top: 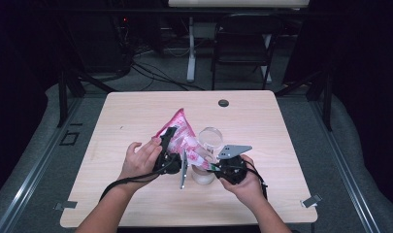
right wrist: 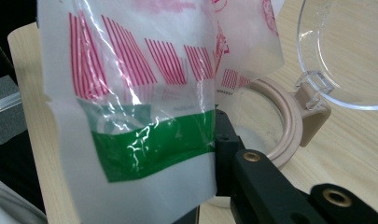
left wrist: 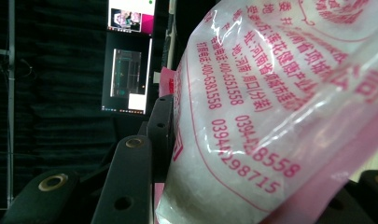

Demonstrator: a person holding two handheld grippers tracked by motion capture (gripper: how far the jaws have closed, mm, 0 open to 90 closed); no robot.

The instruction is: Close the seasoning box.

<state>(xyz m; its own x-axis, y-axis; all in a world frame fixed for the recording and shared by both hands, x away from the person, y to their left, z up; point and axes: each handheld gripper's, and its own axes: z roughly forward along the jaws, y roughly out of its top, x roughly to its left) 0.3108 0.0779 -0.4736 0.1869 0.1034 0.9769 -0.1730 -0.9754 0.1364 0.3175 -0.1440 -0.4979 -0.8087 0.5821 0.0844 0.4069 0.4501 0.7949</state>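
Two grippers hold one pink-and-white plastic bag [top: 182, 132] above the middle of the table [top: 136, 116], nearer its front edge than its back. The left gripper [top: 169, 138] is clamped around the bag's full body; in the left gripper view the bag [left wrist: 270, 116], printed with pink characters and numbers and packed with a white substance, bulges between the black jaws. The right gripper [top: 211, 164] has its jaws closed tight on the bag's flat end, and in the right gripper view that part of the bag [right wrist: 144, 116] shows pink stripes and a green band. Just below and behind the bag stands a clear jar [top: 206, 165] with a beige rim [right wrist: 289, 121], its clear hinged lid [right wrist: 345, 51] flipped open. The bag tilts, its upper corner toward the table's far left.
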